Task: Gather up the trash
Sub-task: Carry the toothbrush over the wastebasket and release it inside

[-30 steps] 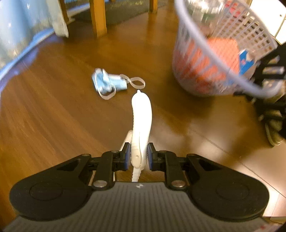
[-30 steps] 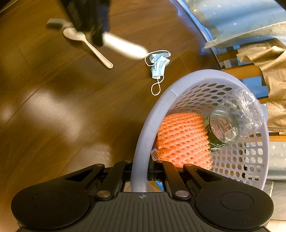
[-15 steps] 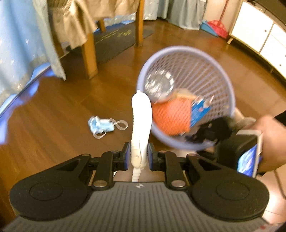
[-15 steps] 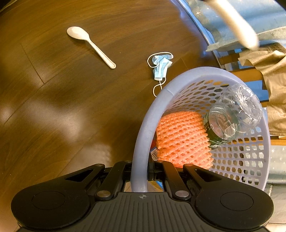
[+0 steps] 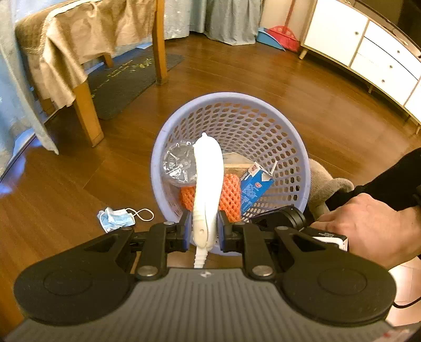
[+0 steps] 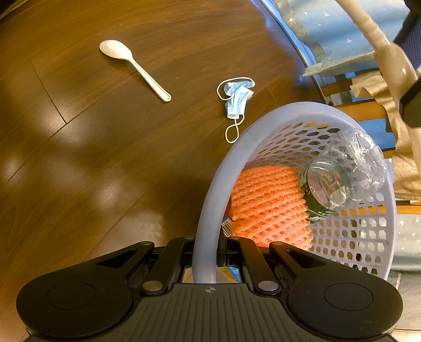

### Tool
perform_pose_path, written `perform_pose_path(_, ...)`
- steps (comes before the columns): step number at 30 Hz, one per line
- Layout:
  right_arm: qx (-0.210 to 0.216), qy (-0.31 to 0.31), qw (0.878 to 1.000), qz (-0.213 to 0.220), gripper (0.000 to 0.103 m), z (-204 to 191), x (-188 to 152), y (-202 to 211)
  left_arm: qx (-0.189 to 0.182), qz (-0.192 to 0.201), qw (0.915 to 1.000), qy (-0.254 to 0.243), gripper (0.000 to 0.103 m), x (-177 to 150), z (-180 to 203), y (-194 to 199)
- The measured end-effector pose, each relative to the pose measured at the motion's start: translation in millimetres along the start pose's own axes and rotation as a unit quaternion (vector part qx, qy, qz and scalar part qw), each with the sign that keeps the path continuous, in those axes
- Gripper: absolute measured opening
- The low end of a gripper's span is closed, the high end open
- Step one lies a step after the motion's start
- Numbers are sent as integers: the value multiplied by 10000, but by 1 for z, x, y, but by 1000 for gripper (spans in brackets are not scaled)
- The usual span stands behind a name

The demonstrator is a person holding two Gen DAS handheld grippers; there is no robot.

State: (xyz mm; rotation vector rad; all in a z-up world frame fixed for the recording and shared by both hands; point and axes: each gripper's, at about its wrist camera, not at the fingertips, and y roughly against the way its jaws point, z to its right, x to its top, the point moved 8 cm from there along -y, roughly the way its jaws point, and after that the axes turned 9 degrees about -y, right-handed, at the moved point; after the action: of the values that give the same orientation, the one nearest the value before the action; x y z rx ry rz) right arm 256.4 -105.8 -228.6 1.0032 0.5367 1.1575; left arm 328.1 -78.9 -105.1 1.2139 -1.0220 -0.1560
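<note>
Gripping white spoon (image 5: pixel 206 184) in left tool (image 5: pixel 203 231); above basket (image 5: pixel 263 100)

Basket (image 5: pixel 302 147) mouth open above; bare floor (image 6: pixel 105 157) around mask (image 6: pixel 236 97), spoon (image 6: pixel 136 68).

A polished wooden floor (image 5: pixel 263 79) fills the room. At far left stands a wooden table leg (image 5: pixel 85 110) under a draped tan cloth (image 5: pixel 79 39), with a dark mat (image 5: pixel 126 79) on the floor beside it. A white drawer cabinet (image 5: pixel 368 44) lines the far right wall; a red dustpan (image 5: pixel 284 36) leans near grey curtains (image 5: pixel 223 18).
</note>
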Motion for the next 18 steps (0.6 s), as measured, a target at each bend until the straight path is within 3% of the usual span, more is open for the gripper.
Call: perform_pose_path(18, 53, -43, 10000, 20, 0, 0, 0, 2, -319, 190, 9989, -291, 16, 57, 15, -39)
